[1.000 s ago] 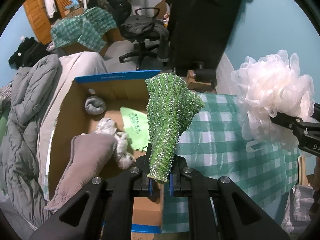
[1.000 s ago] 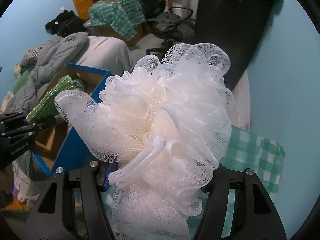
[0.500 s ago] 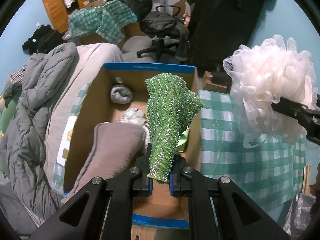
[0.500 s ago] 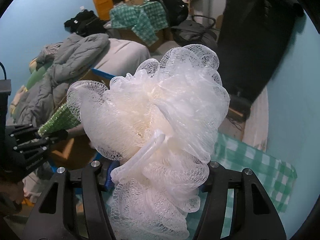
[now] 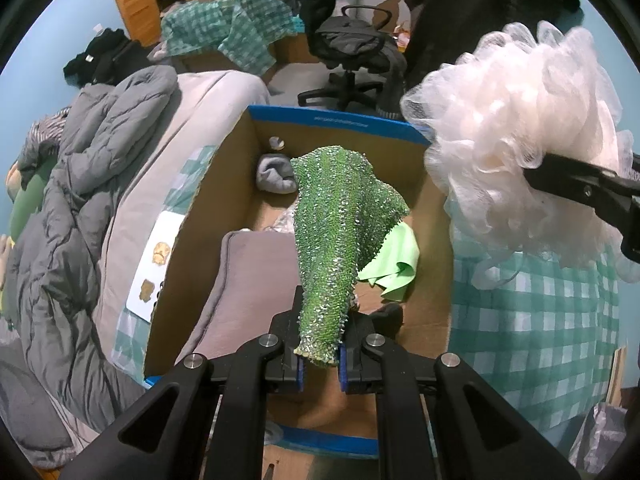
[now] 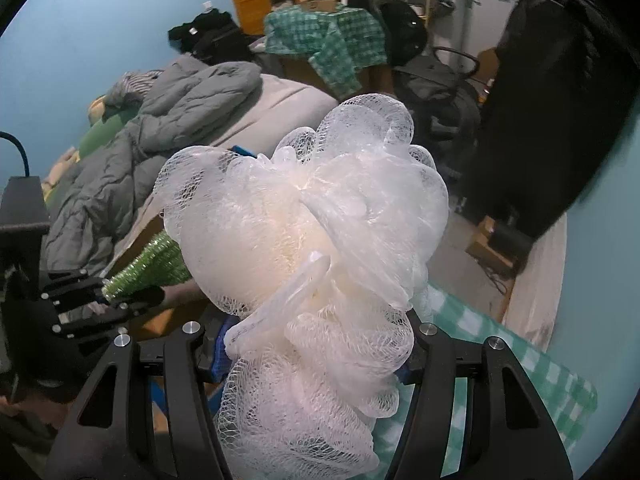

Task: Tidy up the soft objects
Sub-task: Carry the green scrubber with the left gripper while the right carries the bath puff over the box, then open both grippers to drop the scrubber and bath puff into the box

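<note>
My left gripper point(image 5: 320, 356) is shut on a green sparkly scrub cloth point(image 5: 340, 232) and holds it upright over an open cardboard box point(image 5: 332, 120) with a blue rim. My right gripper point(image 6: 312, 360) is shut on a white mesh bath pouf point(image 6: 312, 240); the pouf also shows in the left wrist view point(image 5: 516, 148), at the box's right edge. In the box lie a mauve cushion point(image 5: 248, 280), a grey rolled sock point(image 5: 274, 178) and a light green cloth point(image 5: 394, 260). In the right wrist view the left gripper point(image 6: 120, 292) with the green cloth point(image 6: 156, 264) is at the left.
The box stands beside a green checked tablecloth point(image 5: 532, 320) on the right. A bed with a grey duvet point(image 5: 72, 184) lies to the left. A black office chair point(image 5: 352, 52) and a dark hanging coat point(image 6: 552, 92) stand behind.
Both grippers have moved left: the left with the green cloth from the box's right side to over its middle, the right with the pouf to the box's right edge.
</note>
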Available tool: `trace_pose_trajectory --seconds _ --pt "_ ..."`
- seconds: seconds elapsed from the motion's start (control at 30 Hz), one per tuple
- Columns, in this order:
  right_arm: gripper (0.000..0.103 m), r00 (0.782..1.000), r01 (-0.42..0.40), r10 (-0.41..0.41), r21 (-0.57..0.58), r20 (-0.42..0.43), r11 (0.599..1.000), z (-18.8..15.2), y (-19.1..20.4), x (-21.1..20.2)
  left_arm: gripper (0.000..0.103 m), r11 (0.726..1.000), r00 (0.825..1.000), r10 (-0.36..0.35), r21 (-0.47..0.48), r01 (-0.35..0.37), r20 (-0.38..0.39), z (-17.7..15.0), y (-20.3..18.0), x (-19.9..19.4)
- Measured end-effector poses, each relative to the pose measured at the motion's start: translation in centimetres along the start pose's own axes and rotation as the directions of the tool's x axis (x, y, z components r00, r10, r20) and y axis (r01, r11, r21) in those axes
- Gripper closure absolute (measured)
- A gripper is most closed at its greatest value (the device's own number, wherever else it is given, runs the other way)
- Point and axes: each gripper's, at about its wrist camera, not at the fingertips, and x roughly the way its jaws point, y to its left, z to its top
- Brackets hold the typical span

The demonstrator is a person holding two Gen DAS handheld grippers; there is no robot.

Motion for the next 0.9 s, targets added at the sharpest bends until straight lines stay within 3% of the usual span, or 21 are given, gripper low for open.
trace_pose_trajectory --seconds 0.4,0.47,0.53,0.67,0.9 --pt "0.043 0.994 -0.052 0.038 -0.144 -0.098 0.988 3.0 4.0 5.5 0.088 0.997 0.997 0.013 -0.079 -0.02 -0.08 -0.8 1.6 2.9" --pt "0.039 0.994 -0.052 0.036 -0.161 -0.102 0.986 3.1 4.5 6.0 0.077 0.997 0.995 0.02 -0.078 -0.027 -0.093 -0.8 1.6 3.2" --pt "0.025 0.992 -0.055 0.034 -0.176 -0.123 0.983 3.4 5.0 6.6 0.067 0.997 0.995 0.028 -0.076 -0.035 -0.096 -0.8 1.6 3.4" --pt "0.023 0.991 -0.033 0.004 -0.214 -0.135 0.976 3.9 5.7 7.3 0.041 0.997 0.995 0.028 -0.074 -0.036 -0.101 -0.8 1.8 3.4" --pt "0.02 0.994 -0.012 -0.008 -0.183 -0.105 0.983 4.8 5.1 6.1 0.038 0.996 0.995 0.038 -0.082 -0.045 -0.088 -0.7 2.4 2.2"
